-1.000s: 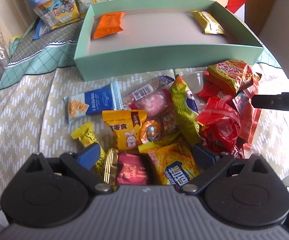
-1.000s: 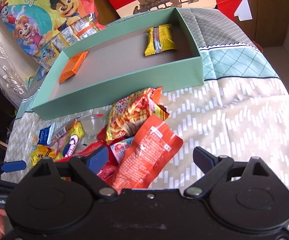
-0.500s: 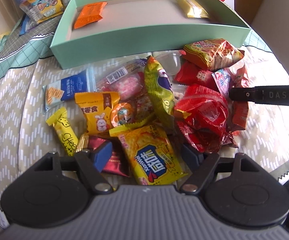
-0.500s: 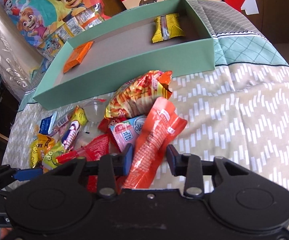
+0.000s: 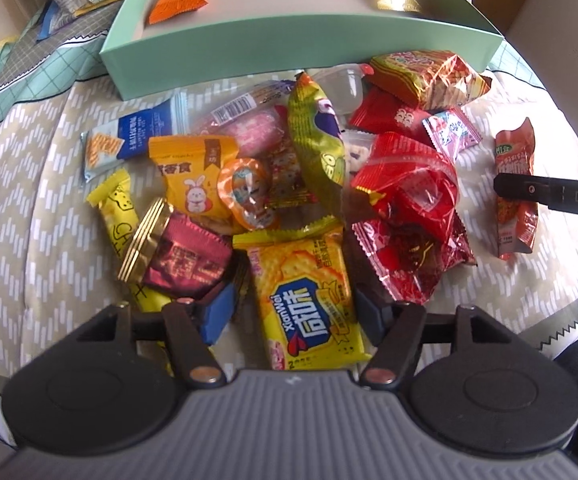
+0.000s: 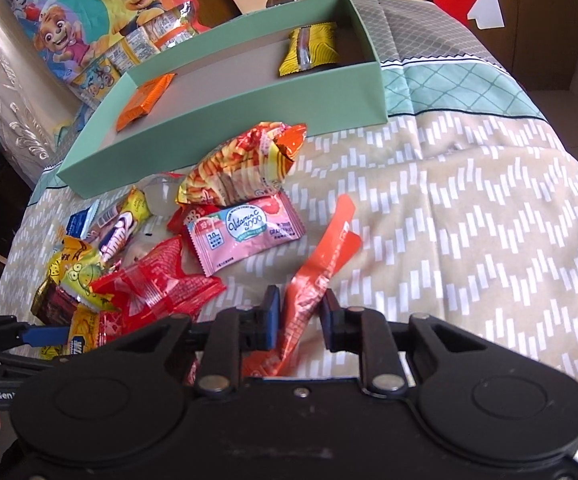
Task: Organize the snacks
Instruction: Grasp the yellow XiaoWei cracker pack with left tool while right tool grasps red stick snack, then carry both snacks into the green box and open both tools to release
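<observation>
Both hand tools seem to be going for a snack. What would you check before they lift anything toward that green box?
1. Right gripper on the orange-red packet: ok. Its jaws have just been closing and now pinch the packet.
2. Left gripper on the yellow cracker packet: not ok. Its jaws have been closing, but a gap shows beside the packet.
3. Space in the green box: ok. It holds only an orange packet and a yellow packet.
4. Neighbours clear of the cracker packet: not ok. The dark red packet lies right beside it.
5. Firmness of the right grip: cannot tell.
</observation>
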Action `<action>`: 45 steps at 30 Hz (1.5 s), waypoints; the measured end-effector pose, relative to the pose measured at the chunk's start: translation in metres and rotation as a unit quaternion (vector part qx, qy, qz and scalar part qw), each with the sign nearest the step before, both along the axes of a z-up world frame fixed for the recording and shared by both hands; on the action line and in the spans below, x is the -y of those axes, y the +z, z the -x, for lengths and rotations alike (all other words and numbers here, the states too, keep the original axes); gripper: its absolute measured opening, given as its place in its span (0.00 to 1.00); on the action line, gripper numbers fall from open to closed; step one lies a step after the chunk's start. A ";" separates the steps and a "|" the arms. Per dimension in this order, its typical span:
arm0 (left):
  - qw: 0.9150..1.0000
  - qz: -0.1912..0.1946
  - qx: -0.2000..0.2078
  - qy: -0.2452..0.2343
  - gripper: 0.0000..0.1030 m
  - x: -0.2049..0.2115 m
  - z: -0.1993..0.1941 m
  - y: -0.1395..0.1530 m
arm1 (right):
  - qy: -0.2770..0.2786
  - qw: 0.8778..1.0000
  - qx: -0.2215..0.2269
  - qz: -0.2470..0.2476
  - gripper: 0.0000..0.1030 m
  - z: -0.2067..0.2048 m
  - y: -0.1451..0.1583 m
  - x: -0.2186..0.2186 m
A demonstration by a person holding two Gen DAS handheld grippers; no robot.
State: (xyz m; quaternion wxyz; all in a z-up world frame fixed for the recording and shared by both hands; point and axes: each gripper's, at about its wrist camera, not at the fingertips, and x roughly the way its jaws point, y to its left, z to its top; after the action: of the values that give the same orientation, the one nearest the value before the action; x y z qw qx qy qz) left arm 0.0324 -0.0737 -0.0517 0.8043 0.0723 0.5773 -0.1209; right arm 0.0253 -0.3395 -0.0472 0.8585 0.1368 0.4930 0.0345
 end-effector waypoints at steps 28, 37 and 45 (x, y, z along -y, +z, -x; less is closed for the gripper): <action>0.992 0.075 0.098 0.005 0.46 -0.023 -0.026 0.093 | 0.020 0.997 0.071 0.013 0.15 -0.024 0.073 0.017; 0.992 0.039 0.116 0.013 0.46 -0.021 -0.125 0.095 | 0.041 0.996 0.080 0.027 0.15 -0.106 0.088 0.002; 0.992 0.012 0.126 0.016 0.46 -0.003 -0.220 0.078 | 0.052 0.996 0.064 0.034 0.15 -0.207 0.075 -0.017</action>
State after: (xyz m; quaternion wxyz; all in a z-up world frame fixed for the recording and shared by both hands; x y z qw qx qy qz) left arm 0.2521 -0.0703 0.0260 0.8731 0.0681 0.4712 -0.1049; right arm 0.2321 -0.3229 0.0274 0.8894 0.0792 0.4445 0.0710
